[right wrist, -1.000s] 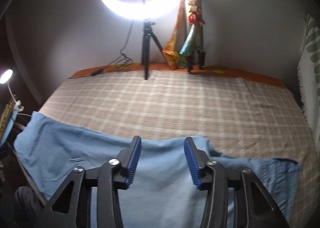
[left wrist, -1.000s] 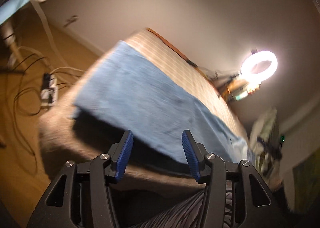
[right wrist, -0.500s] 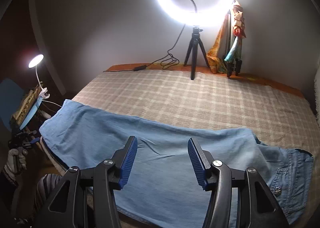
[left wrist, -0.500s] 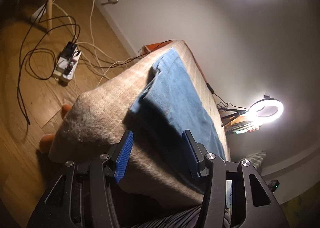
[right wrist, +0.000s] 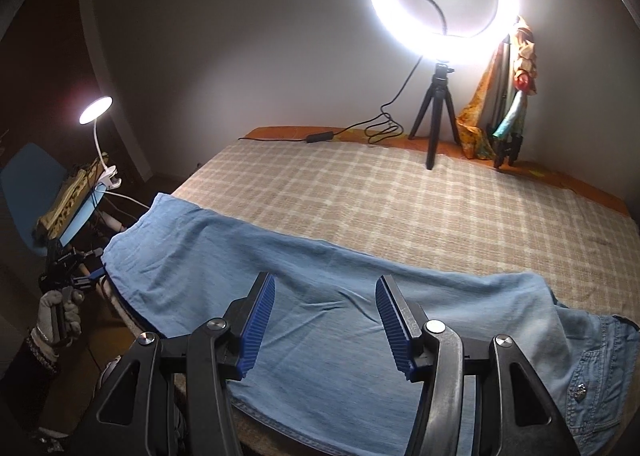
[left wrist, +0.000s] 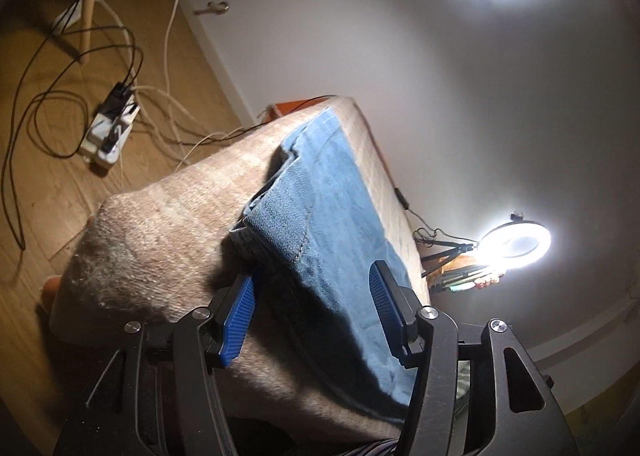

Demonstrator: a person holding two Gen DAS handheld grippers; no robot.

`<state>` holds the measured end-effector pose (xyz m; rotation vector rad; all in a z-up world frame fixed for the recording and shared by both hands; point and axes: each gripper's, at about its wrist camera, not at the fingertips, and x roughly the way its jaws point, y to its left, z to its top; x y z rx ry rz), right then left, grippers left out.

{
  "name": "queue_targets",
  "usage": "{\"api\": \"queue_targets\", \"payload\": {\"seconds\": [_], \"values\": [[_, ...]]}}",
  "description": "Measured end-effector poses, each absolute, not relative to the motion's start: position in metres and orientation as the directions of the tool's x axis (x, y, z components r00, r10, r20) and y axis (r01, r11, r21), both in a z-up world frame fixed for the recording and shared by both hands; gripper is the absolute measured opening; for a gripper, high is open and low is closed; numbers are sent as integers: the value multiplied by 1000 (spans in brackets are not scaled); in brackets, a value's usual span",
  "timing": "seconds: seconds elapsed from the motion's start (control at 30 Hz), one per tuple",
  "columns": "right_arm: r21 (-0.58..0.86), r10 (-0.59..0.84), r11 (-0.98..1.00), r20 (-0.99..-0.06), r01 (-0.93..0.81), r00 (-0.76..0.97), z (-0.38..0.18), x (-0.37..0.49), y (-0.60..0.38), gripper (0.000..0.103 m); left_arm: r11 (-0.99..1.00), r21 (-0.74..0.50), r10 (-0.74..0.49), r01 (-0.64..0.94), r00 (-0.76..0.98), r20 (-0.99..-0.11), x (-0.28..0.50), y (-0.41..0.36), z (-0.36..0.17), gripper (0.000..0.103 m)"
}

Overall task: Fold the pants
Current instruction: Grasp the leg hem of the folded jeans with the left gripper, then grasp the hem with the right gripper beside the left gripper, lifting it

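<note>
— Where the light-blue denim pants [right wrist: 320, 296] lie?
— Flat along the near edge of the beige checked bed [right wrist: 400, 196].
— Tools?
— Left gripper [left wrist: 312, 316] at the hem, right gripper [right wrist: 326, 324] mid-leg — both spread wide, holding nothing.

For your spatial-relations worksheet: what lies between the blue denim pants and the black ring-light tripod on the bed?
In the right wrist view, only bare beige checked bedspread lies between the blue denim pants and the black tripod.
</note>
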<state>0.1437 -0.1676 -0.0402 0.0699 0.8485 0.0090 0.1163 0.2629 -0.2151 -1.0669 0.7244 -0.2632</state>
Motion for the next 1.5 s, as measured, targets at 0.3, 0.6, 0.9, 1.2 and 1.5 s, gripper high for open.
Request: {"api": "queue_targets", "payload": {"seconds": [0.3,0.6,0.9,1.2,1.5], "values": [[78,76,997,-759,-26,647,-48,163,-141,55,506,-838,-450,-205,766,-459,111,264,-221,56],[70,107,994,-759,-83,643,-46,174,-114,55,506,-834,-369,-219,819,-439,122,262,-223,22],[127,179,984,-773,-129,608,-53,204,-91,55,726,-682,-301,-90,850,-433,120,233,-188,15],[232,306,951,-789,-204,533,-73,264,-51,55,878,-466,-342,110,826,-449,133,171,-159,15],[473,524,852,-777,-226,349,-131,355,4,59,894,-337,-432,294,761,-484,135,109,-158,15]]}}
